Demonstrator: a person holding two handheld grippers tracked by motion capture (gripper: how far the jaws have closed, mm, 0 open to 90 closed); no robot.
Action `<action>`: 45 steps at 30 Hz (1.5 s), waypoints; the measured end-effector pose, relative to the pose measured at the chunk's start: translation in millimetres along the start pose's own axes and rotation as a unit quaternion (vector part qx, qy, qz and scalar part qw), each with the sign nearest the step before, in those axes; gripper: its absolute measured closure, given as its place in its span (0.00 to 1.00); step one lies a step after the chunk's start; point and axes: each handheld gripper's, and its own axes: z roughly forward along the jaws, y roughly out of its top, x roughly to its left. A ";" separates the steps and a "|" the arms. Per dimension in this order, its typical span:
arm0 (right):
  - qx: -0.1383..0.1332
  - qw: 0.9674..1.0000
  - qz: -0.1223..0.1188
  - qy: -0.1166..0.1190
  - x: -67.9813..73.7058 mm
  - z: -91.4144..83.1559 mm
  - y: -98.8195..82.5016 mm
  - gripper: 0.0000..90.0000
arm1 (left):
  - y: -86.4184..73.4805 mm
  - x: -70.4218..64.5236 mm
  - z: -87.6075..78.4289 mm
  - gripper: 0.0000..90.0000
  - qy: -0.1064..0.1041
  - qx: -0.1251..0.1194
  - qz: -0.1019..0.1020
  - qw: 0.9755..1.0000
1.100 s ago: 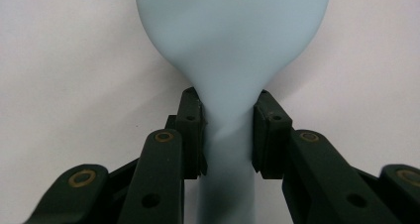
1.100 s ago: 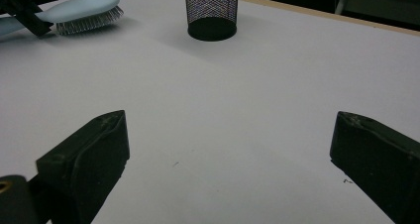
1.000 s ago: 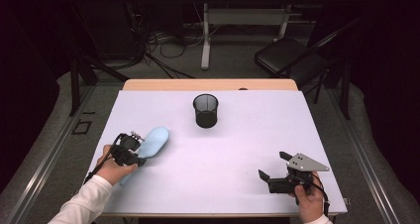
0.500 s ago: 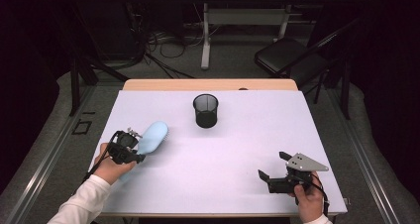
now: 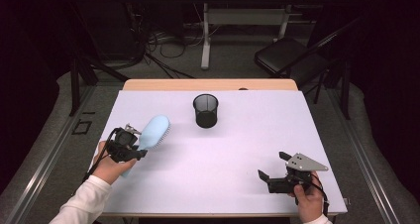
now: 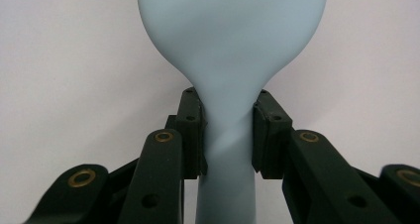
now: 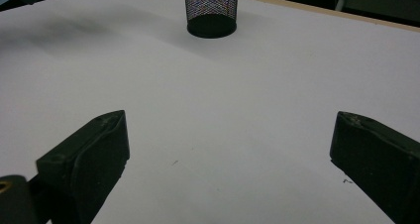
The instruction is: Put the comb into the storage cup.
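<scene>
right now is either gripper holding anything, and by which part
The left gripper holds the light blue hairbrush by its narrow handle neck; the right gripper holds nothing.

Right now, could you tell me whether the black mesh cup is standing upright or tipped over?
Upright. The mesh cup stands on its round base on the table, its open rim facing up.

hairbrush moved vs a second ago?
Yes. The blue hairbrush, clamped in the left gripper, has lifted and its head sits slightly closer to the mesh cup.

Left hand-held gripper (image 5: 132,143) clamped, right hand-held gripper (image 5: 271,168) agape
</scene>
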 end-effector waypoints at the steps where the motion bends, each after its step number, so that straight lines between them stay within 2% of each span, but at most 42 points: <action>1: 0.000 1.000 0.000 0.000 0.0 0.0 0.0 0.02 | 0.9 -1.1 -0.9 0.78 -0.001 -0.004 0.002 1.000; 12: 0.000 1.000 0.001 0.000 -0.3 -0.1 -0.1 0.02 | 11.2 -12.2 -8.2 0.78 -0.003 -0.033 0.012 0.999; 21: 0.000 1.000 -0.001 -0.001 -0.3 0.0 -0.1 0.02 | 18.3 -19.8 -14.7 0.77 -0.004 -0.068 0.016 0.998; 32: 0.001 1.000 -0.001 -0.001 -0.6 0.0 -0.2 0.02 | 28.3 -35.0 -24.8 0.77 -0.005 -0.109 0.029 0.994; 40: 0.001 1.000 -0.001 -0.001 -0.5 -0.4 -0.1 0.02 | 35.9 -46.5 -30.3 0.77 0.004 -0.142 0.040 0.989; 45: 0.002 1.000 -0.001 -0.001 -0.7 -0.4 -0.2 0.02 | 40.1 -52.4 -30.2 0.78 -0.005 -0.155 0.042 0.987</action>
